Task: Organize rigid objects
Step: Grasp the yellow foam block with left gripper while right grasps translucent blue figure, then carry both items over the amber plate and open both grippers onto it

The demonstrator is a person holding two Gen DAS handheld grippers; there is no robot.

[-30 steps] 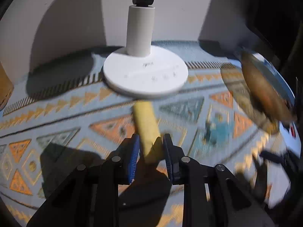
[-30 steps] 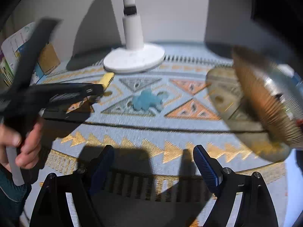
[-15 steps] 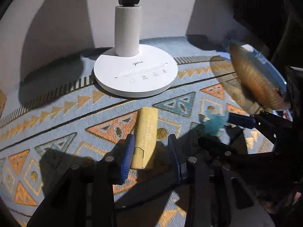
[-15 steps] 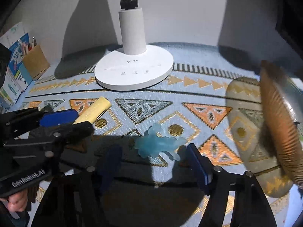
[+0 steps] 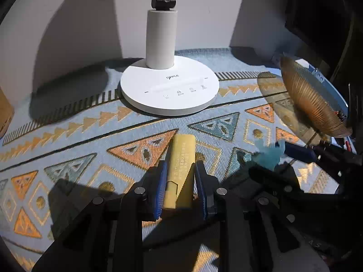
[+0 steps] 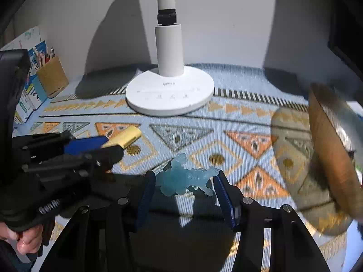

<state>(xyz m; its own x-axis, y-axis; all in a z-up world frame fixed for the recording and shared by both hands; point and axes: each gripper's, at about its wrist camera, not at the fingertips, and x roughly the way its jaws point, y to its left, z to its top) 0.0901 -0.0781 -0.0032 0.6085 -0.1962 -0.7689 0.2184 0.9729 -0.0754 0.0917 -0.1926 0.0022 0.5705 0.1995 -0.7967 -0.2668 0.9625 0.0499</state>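
Tilting steeply down at the patterned mat (image 5: 68, 136), left gripper (image 5: 179, 185) clamping the yellow bar (image 5: 181, 163) lying before the lamp base (image 5: 170, 90). Angling down likewise, right gripper (image 6: 183, 192) just closing around the blue figurine (image 6: 183, 179) on the mat, pads nearly touching, not yet pressing.

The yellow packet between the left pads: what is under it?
Under the yellow packet the patterned mat shows around its far end. Its near end sits between the left hand-held gripper pads, so what is beneath that part stays hidden.

Black grippers (image 5: 179, 188), blue ribbed pads (image 5: 160, 188)
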